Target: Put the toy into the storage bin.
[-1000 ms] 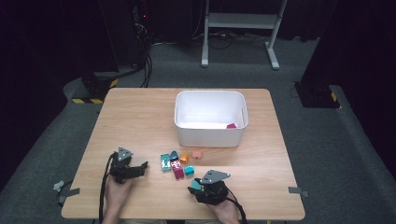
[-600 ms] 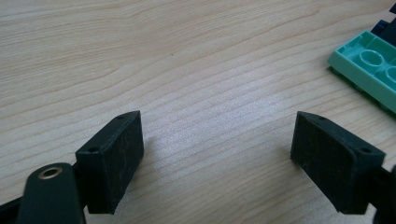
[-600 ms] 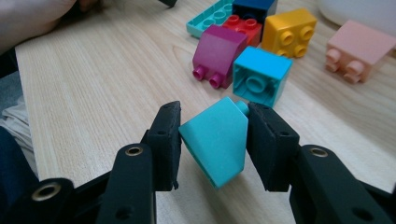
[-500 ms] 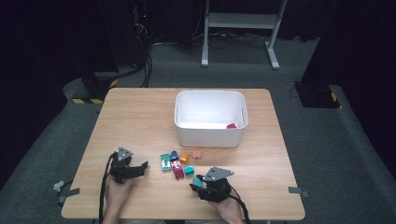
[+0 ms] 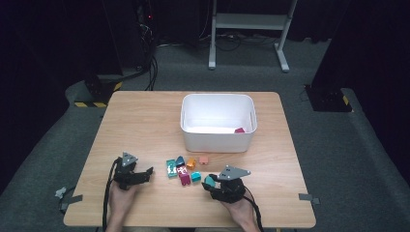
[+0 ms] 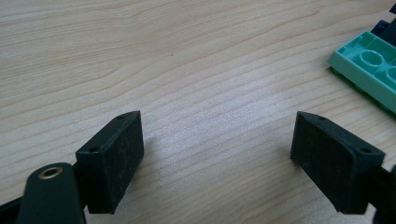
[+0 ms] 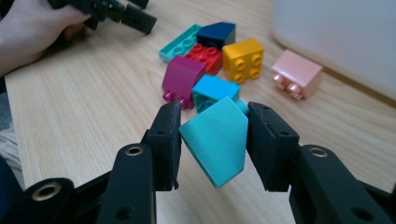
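Right hand-held gripper pinching teal sloped plastic brick; white plastic bin lies ahead, beyond brick cluster; left hand-held gripper spread, idle.

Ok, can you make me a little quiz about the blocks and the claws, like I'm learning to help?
1. What does the right claw hold?
2. True or false: the left claw is shut on a block.
3. What already lies in the white bin? A) a yellow block B) a dark pink block C) nothing

Key:
1. A teal block, pinched between its pads and lifted off the table.
2. False. It is open over bare wood with nothing between its pads.
3. B. A dark pink block sits in the bin's near right corner.
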### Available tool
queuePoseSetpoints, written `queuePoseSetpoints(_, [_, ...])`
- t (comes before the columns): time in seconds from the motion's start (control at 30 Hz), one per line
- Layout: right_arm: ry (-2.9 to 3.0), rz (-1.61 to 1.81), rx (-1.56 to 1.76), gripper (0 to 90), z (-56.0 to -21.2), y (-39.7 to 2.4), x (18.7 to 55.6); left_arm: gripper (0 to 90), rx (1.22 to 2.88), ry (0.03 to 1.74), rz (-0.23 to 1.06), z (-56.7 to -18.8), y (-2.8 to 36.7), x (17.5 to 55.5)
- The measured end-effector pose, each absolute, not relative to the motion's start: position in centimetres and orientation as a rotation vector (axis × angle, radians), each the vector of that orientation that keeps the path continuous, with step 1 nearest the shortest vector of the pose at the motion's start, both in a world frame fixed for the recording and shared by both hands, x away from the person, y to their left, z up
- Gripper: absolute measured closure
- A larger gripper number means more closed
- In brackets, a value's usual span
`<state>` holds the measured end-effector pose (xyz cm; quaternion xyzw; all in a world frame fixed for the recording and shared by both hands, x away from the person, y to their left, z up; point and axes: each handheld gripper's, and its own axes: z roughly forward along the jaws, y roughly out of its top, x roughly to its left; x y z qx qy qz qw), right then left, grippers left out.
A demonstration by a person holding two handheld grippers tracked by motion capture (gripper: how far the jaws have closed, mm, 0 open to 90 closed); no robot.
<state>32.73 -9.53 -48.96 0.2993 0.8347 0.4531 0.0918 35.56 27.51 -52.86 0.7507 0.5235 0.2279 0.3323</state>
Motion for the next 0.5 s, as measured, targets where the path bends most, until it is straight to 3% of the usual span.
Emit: queuePoseSetpoints(0.5, [2.400,1.415,0.948,56.6,-45.1,-12.2,35.4,17.3,1.961,1.368,0.595,-52.9,27.5,35.6])
